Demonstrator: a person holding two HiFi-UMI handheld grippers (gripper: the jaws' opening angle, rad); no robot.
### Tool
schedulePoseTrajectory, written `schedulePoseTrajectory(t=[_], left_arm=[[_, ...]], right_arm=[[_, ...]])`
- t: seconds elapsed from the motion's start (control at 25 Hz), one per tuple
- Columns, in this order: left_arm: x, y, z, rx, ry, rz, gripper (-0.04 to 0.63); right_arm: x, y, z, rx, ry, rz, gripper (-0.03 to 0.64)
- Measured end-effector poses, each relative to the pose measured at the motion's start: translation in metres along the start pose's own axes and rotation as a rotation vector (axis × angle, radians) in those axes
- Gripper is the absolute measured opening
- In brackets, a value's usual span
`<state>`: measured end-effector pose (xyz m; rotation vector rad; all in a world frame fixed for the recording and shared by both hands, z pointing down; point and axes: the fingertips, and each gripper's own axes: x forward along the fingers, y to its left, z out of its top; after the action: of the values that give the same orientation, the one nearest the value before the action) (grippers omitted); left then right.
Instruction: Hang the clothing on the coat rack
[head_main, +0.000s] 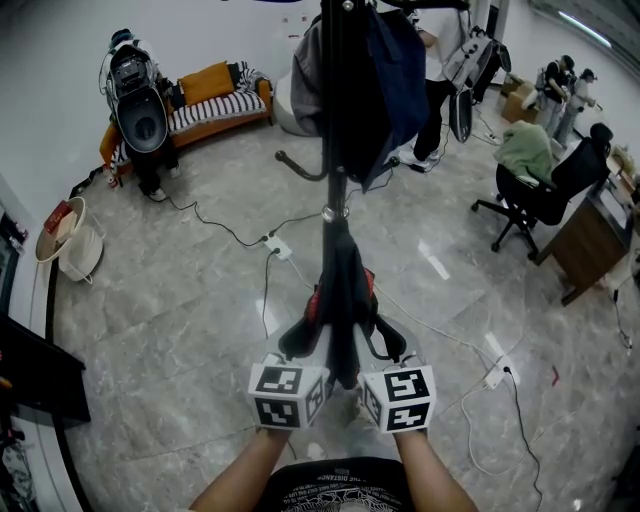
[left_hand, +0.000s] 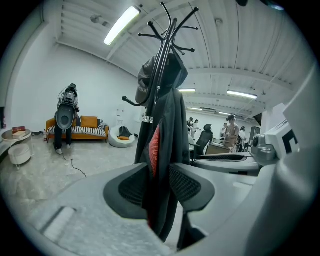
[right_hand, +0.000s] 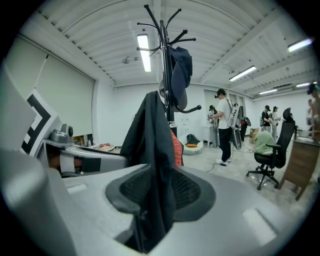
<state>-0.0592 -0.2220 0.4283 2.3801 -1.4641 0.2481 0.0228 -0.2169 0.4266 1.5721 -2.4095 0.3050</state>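
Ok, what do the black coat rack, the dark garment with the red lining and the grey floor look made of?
Black coat rack: likely painted metal; thin tubular pole and curved hooks.
Dark garment with red lining: soft fabric, matte; it drapes in folds, and the lining looks mesh-like.
Grey floor: polished stone or marble-look tile; veining, joint lines, reflections.

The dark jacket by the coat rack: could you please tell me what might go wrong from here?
1. The jacket hangs down the coat rack; what holds it up is hidden, so it may slide off once released.
2. The right gripper looks closed on its cloth; pulling back could drag it off or tip the top-loaded rack.
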Motion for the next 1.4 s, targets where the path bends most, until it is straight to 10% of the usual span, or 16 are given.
schedulePoseTrajectory(t=[1.4], left_arm=[[-0.048,-0.05,-0.02,0.032,-0.011,-0.095,0.05]], right_arm=[[-0.065,0.028,-0.002,0.027,-0.051,-0.046,0.006]])
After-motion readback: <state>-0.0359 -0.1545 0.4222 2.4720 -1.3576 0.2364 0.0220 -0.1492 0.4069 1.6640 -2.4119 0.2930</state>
